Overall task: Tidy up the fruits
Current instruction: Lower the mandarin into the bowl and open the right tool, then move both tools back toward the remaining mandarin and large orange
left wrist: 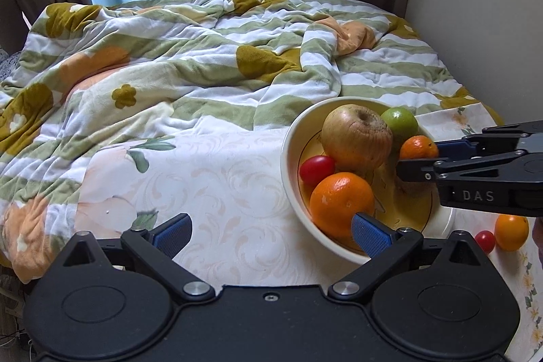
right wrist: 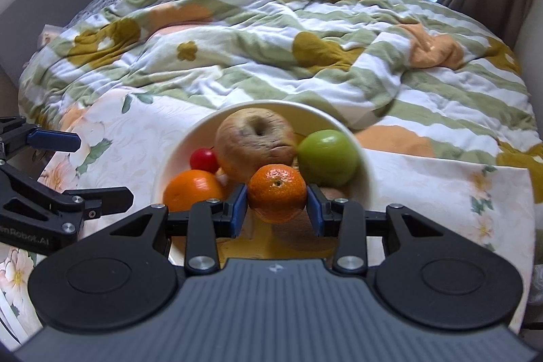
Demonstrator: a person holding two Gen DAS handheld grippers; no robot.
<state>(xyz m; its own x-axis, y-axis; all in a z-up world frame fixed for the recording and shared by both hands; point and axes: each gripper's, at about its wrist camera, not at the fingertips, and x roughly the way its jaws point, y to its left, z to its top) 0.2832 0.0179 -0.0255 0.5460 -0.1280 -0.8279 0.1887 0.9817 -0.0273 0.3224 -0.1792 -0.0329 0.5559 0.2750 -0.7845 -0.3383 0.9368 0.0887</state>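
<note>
One mandarin clamped between right gripper pads, held over the cream bowl. Ahead of it in bowl: wrinkled apple, green apple, big orange, red cherry tomato. Left gripper spread wide, empty, over floral cloth left of bowl.

"DAS" on right claw; "nRobot.AI", cut off, on left claw.

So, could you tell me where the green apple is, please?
In the right wrist view, the green apple sits in the bowl, at its right side, beside the wrinkled apple.
</note>
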